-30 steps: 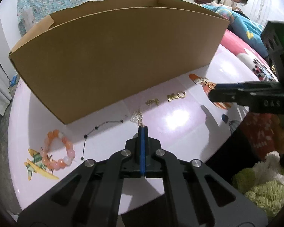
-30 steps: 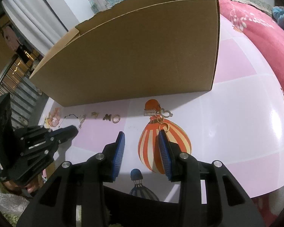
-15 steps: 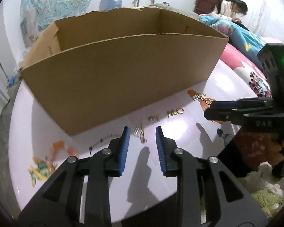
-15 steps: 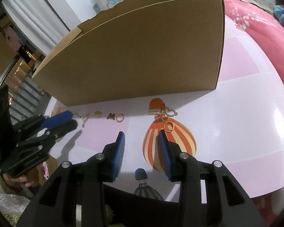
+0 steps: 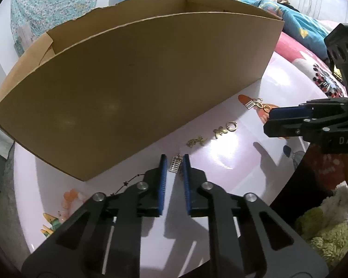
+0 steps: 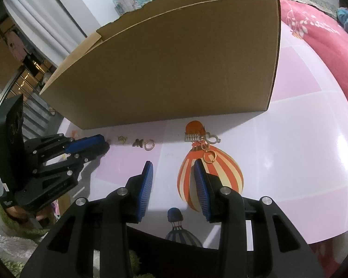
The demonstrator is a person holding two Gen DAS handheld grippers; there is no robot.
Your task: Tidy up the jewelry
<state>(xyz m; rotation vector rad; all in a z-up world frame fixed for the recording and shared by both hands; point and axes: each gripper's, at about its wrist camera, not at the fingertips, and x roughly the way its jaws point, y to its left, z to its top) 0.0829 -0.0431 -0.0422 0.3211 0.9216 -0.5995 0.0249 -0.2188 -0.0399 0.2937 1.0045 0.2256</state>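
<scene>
My left gripper point(image 5: 175, 159) points down at the pink table with a small silver ladder-shaped charm point(image 5: 175, 165) between its blue pads. Its jaws are closing, and a thin gap still shows on each side of the charm. To the charm's right lie a gold charm point(image 5: 196, 141), a gold butterfly point(image 5: 221, 131) and a gold ring point(image 5: 232, 125). My right gripper point(image 6: 174, 169) hangs open over the balloon print with nothing between its fingers. Just ahead of it lies a silver comb piece with gold rings point(image 6: 203, 139).
A large open cardboard box point(image 6: 174, 69) stands right behind the row of jewelry. A black star chain point(image 5: 130, 181) and an orange bead bracelet point(image 5: 69, 195) lie left of my left gripper. The table edge and a green shaggy rug point(image 5: 324, 229) are at the right.
My left gripper, shut a second ago, opened, slid forward so the silver charm sits between its pads, then narrowed. The right gripper has kept still.
</scene>
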